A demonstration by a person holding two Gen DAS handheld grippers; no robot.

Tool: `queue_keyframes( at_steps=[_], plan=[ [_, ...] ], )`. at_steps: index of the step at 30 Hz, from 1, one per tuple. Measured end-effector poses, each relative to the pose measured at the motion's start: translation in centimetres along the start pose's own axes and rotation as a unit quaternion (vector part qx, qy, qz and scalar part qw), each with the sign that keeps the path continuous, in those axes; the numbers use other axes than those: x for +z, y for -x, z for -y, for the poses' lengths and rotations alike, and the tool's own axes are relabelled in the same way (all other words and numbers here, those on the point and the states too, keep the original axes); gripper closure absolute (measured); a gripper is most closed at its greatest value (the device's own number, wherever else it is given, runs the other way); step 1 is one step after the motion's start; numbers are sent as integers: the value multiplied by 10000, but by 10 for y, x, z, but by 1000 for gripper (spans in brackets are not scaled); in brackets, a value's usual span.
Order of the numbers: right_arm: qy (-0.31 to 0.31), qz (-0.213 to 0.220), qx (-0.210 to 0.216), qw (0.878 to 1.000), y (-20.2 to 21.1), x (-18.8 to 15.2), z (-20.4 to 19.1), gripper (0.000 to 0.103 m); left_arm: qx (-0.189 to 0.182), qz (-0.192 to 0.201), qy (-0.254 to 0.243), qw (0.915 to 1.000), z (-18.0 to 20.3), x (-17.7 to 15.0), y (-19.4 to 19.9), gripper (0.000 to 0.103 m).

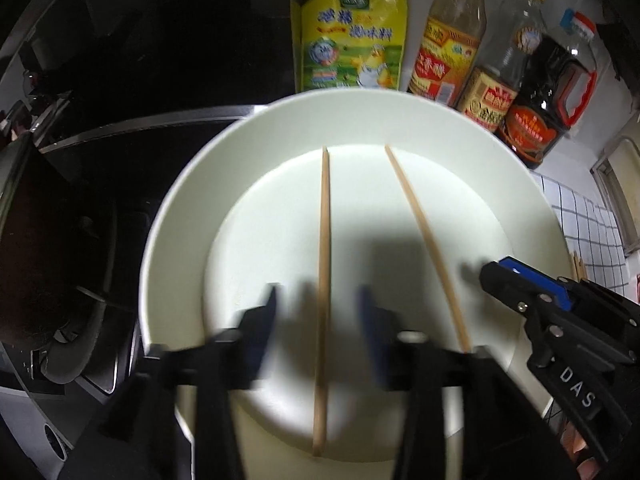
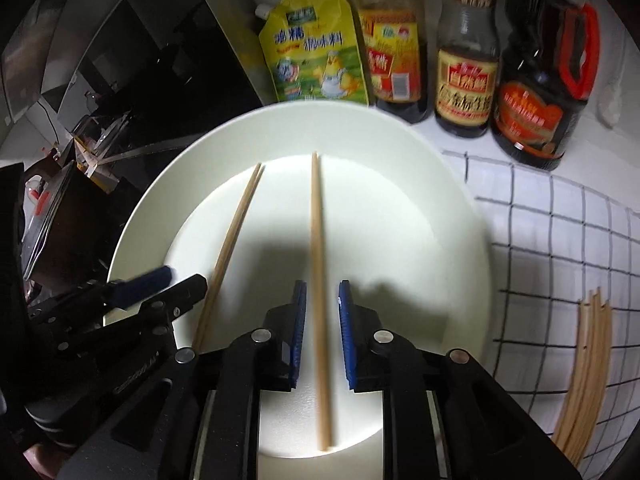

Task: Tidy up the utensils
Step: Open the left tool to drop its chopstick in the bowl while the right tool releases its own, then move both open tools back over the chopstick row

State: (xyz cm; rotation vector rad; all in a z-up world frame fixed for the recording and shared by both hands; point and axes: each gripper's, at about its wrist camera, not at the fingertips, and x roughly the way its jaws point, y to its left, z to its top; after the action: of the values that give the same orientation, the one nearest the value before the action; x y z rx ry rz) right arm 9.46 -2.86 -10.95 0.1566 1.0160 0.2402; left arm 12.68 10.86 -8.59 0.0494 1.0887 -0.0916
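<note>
I have both grippers tipped steeply down over the white plate, side by side at its near edge. My left gripper hangs with its jaws well apart, blurred in its own camera, and the left chopstick runs between them, clear of both pads. It lies flat on the plate, pointing from the near rim toward the far rim. My right gripper has its jaws only narrowly parted; the right chopstick lies in the slot between the blue pads with a thin gap on each side, so I grip nothing. The two sticks are apart, spreading slightly toward the near rim. Past the plate's right edge, a bundle of chopsticks lies on the checked cloth. Beyond the far rim stand a yellow seasoning pouch and three sauce bottles
</note>
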Motion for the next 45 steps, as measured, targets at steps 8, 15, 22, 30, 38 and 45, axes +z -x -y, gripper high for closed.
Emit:
queue_keyframes(
  at_steps=[8,15,22,30,38,45],
  plan=[
    [-9,62,42,10000,16,-9,1,87,97,178,118,9997,-5,-1,20,39],
    [-48,96,72,9999,31,-15,0,80,141,213,132,9996,-6,-10,34,36],
    [41,177,67,9998,52,-24,-1,80,184,310,149,9992,-3,-16,51,35],
    [-37,329,82,9994,75,-37,6,71,116,361,133,9992,1,-27,66,31],
    [-52,448,-8,9990,100,-51,18,65,6,457,130,9989,15,-41,82,27],
    [-173,498,-130,9985,120,-67,42,61,-91,492,102,9987,37,-53,91,24]
  ],
)
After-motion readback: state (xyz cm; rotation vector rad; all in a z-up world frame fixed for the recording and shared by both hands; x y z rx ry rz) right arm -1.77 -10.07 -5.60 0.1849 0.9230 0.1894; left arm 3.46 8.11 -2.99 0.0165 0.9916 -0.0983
